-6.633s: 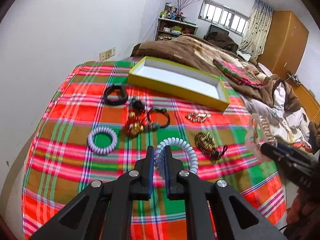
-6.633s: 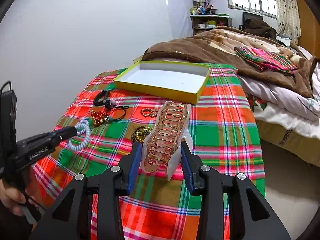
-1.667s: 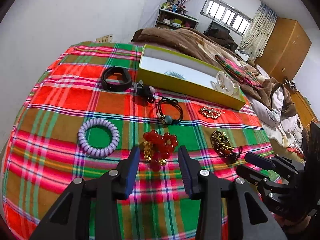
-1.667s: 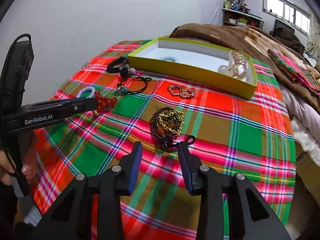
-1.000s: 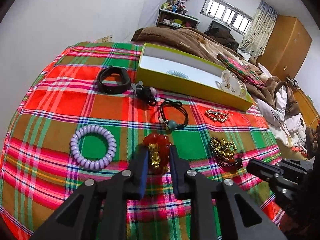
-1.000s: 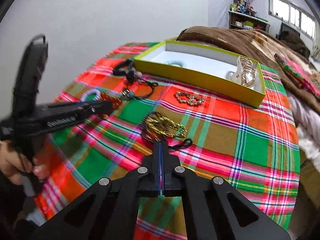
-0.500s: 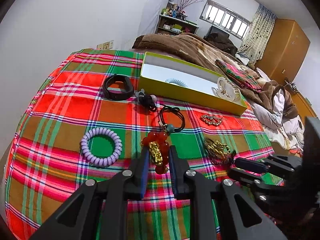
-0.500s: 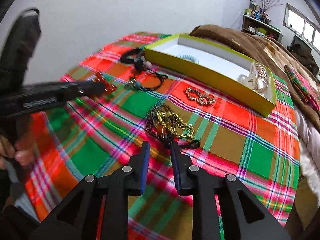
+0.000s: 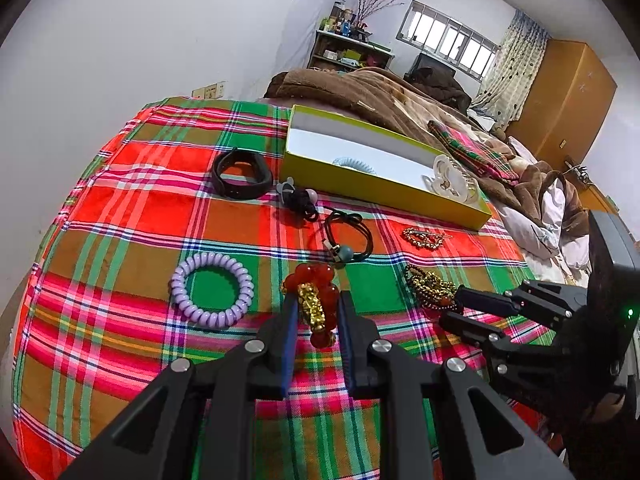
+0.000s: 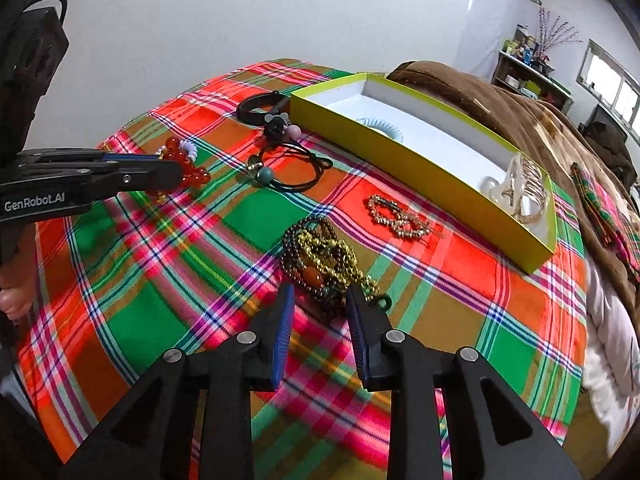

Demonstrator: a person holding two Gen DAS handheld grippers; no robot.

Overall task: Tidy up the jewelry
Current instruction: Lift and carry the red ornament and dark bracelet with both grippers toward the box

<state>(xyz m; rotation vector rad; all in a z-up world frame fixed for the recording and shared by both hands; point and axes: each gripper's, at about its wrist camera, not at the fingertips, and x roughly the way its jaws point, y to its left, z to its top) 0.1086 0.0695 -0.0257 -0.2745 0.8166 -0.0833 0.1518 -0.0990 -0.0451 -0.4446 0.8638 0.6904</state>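
The left hand-held gripper (image 9: 318, 312) has its jaws closed partway around a red bead bracelet with a gold charm (image 9: 314, 300), which sits between the blue pads; from the right wrist view the red beads (image 10: 186, 168) show just beyond that gripper's tip, though whether the bracelet is lifted off the plaid cloth (image 9: 120, 208) cannot be told. The right hand-held gripper (image 10: 320, 300) is open, its fingers straddling the near end of a heap of dark and gold bead necklaces (image 10: 320, 252) that lies on the cloth. A lilac spiral hair tie (image 9: 212, 294) rests just left of the red bracelet. Farther back lie a black cord with a teal bead (image 9: 348, 238), a black hair tie with pale bobbles (image 9: 298, 198), a black band (image 9: 240, 178) and a small gold chain bracelet (image 9: 422, 237). The yellow-green box (image 9: 380, 190) stands at the far side of the cloth, holding a pale blue spiral hair tie (image 9: 354, 163) near its middle and a clear hair claw clip (image 9: 450, 178) at its right end.
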